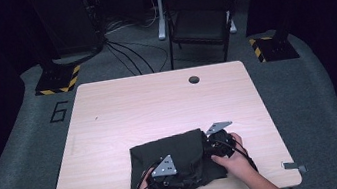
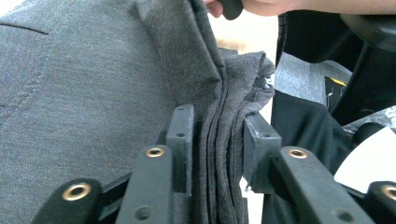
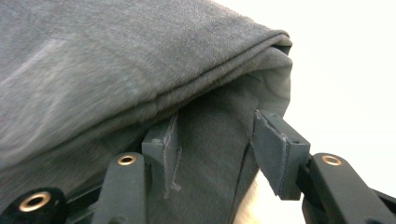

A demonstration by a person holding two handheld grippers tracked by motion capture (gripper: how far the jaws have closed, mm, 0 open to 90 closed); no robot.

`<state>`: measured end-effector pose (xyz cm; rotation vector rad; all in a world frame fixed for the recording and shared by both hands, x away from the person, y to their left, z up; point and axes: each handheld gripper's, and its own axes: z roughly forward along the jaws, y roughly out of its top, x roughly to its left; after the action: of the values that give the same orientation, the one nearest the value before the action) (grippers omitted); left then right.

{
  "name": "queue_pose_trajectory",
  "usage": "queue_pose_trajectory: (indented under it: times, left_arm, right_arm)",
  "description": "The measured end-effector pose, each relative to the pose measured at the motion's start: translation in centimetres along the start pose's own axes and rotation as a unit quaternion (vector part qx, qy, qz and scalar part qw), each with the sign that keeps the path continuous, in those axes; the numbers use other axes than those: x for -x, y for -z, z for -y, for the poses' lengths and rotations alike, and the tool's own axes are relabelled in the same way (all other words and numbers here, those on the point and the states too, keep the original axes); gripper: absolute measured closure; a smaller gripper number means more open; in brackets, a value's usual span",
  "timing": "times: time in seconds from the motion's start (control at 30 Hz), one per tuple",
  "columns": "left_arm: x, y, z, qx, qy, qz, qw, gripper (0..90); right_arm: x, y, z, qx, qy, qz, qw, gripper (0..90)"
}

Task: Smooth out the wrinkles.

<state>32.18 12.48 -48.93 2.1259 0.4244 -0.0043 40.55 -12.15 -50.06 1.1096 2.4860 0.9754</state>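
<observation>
At the bottom centre of the high view, a folded dark grey garment (image 1: 173,157) was seen lying on the near edge of a pale wooden table (image 1: 158,103). The left gripper (image 2: 215,140) was positioned at its lower left edge, jaws parted around a stack of folds. The right gripper (image 3: 215,144) was held at its right side, jaws apart around cloth. A folding chair (image 1: 199,19) stood beyond.

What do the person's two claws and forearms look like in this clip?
Both claws, left claw and right claw, are black, each topped by a grey three-cornered plate dotted with small holes. Black cables trail from them. Their arms carry brass-coloured rivets and dark grey rectangular pads. The forearms are bare, with no sleeves in view.
</observation>
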Motion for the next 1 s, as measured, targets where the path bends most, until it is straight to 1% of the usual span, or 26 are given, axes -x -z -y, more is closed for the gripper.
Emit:
queue_pose_trajectory:
  times: [0.03,0.07,0.1,0.13,0.17,0.27,0.3,0.33,0.37,0.4,0.43,0.47,0.5,0.53,0.57,0.6,0.63,0.67,0.7,0.77,0.8,0.83,0.9,0.93,0.97,1.0]
  left_arm:
    - [0.1,0.2,-0.1,0.002,0.001,-0.001,1.0,62.7]
    - [0.1,0.5,-0.1,0.002,0.001,0.004,1.0,62.7]
    - [0.2,0.9,-0.2,0.007,-0.001,0.003,1.0,60.8]
    - [0.2,1.2,-0.2,0.009,0.003,0.004,0.9999,58.2]
    - [0.2,1.6,-0.2,0.01,0.004,0.005,0.9999,58.2]
    - [0.0,3.1,-0.2,0.023,0.013,-0.003,0.9996,53.3]
    - [-0.1,3.7,-0.2,0.027,0.015,-0.007,0.9995,52.5]
    - [-0.2,4.1,-0.1,0.034,0.018,-0.016,0.9991,52.5]
    - [-0.3,4.7,0.0,0.035,0.018,-0.02,0.999,51.5]
    - [-0.5,5.2,0.0,0.035,0.019,-0.028,0.9988,51.5]
    - [-0.7,5.6,0.1,0.038,0.024,-0.04,0.9982,50.9]
    - [-1.0,5.9,0.2,0.04,0.026,-0.05,0.9976,50.2]
    - [-1.3,6.3,0.3,0.037,0.028,-0.058,0.9972,50.2]
    - [-1.6,6.6,0.4,0.041,0.035,-0.069,0.9962,48.9]
    - [-2.0,6.8,0.6,0.04,0.036,-0.077,0.9956,48.9]
    - [-2.3,7.0,0.7,0.04,0.043,-0.081,0.995,47.3]
    - [-2.8,7.2,1.0,0.041,0.047,-0.096,0.9934,46.8]
    - [-2.8,7.2,1.0,0.041,0.047,-0.096,0.9934,46.4]
    - [-3.1,7.3,1.1,0.041,0.05,-0.099,0.993,46.4]
    - [-3.5,7.2,1.6,0.034,0.05,-0.11,0.9921,45.3]
    - [-3.7,7.1,1.8,0.028,0.055,-0.111,0.9919,44.8]
    - [-4.1,6.9,2.4,0.022,0.06,-0.12,0.9908,43.9]
    - [-4.3,6.8,2.7,0.019,0.062,-0.122,0.9905,43.6]
    - [-4.5,6.7,2.9,0.018,0.066,-0.125,0.9898,43.7]
    - [-4.6,6.7,3.1,0.017,0.072,-0.121,0.9898,43.7]
    - [-4.9,6.7,3.2,0.018,0.068,-0.122,0.9901,43.7]
  right_arm:
    - [-0.2,0.7,-0.1,0.0,0.006,0.008,0.9999,50.4]
    - [-0.2,0.7,-0.1,0.0,0.006,0.008,0.9999,50.4]
    - [-0.4,1.1,-0.2,0.001,0.003,0.012,0.9999,50.4]
    - [-0.6,1.8,-0.4,0.005,0.01,0.015,0.9998,50.4]
    - [-0.6,1.8,-0.4,0.005,0.01,0.015,0.9998,50.4]
    - [-0.8,3.4,-0.5,0.01,0.02,0.01,0.9997,50.1]
    - [-0.9,3.8,-0.5,0.01,0.017,0.009,0.9998,50.1]
    - [-0.9,3.8,-0.5,0.01,0.017,0.009,0.9998,50.1]
    - [-0.9,4.5,-0.5,0.014,0.011,0.004,0.9998,49.9]
    - [-0.9,4.5,-0.5,0.014,0.011,0.004,0.9998,49.9]
    - [-1.1,4.9,-0.6,0.015,0.004,0.001,0.9999,49.8]
    - [-1.3,5.6,-0.9,0.029,0.007,-0.005,0.9995,49.5]
    - [-1.3,5.6,-0.9,0.029,0.007,-0.005,0.9995,49.5]
    - [-2.0,6.2,-1.2,0.038,0.007,-0.016,0.9991,49.1]
    - [-2.0,6.2,-1.2,0.038,0.007,-0.016,0.9991,49.1]
    - [-2.9,6.4,-1.5,0.046,0.019,-0.032,0.9982,48.4]
    - [-3.3,6.3,-1.6,0.047,0.03,-0.04,0.9976,48.0]
    - [-3.3,6.3,-1.6,0.047,0.03,-0.04,0.9976,48.0]
    - [-3.7,6.2,-1.6,0.046,0.036,-0.048,0.9971,47.7]
    - [-4.4,5.9,-1.5,0.04,0.05,-0.056,0.9964,47.4]
    - [-4.6,5.7,-1.4,0.036,0.057,-0.059,0.996,47.3]
    - [-4.8,5.3,-1.0,0.029,0.061,-0.06,0.9959,47.0]
    - [-4.8,5.2,-0.7,0.026,0.061,-0.061,0.9959,47.0]
    - [-4.8,5.0,-0.2,0.027,0.06,-0.064,0.9958,47.0]
    - [-4.8,5.0,-0.2,0.027,0.06,-0.064,0.9958,47.0]
    - [-4.7,4.9,0.1,0.027,0.058,-0.064,0.9959,47.3]
